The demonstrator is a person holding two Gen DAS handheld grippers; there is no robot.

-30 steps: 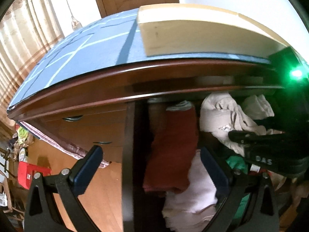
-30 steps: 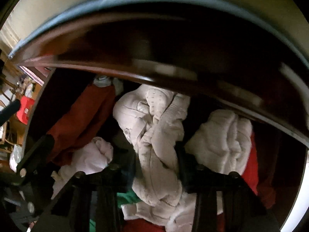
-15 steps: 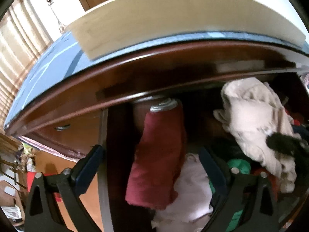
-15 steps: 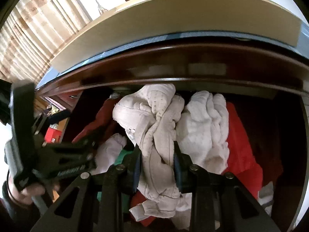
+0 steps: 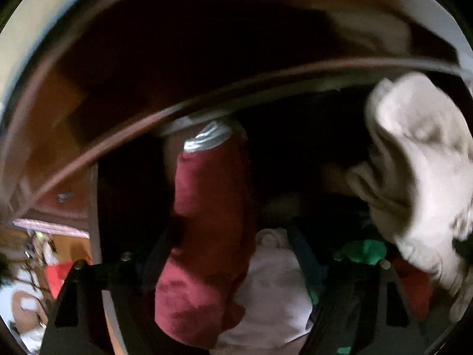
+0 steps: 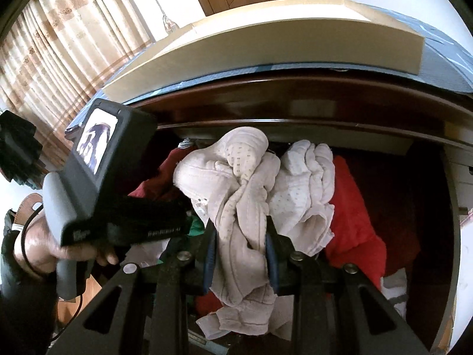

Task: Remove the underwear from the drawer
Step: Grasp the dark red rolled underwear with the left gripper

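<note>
The crumpled beige dotted cotton underwear hangs bunched between the right gripper pads, pinched at mid-length so it lifts clear of the open dark wooden drawer. There is little room under the dresser's overhanging top edge. Near the drawer's left wall, the left gripper is closing around a folded maroon cloth, not yet pressing.

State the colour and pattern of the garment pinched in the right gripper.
Pale beige garment with small dotted perforations; clearest in the right wrist view.
</note>
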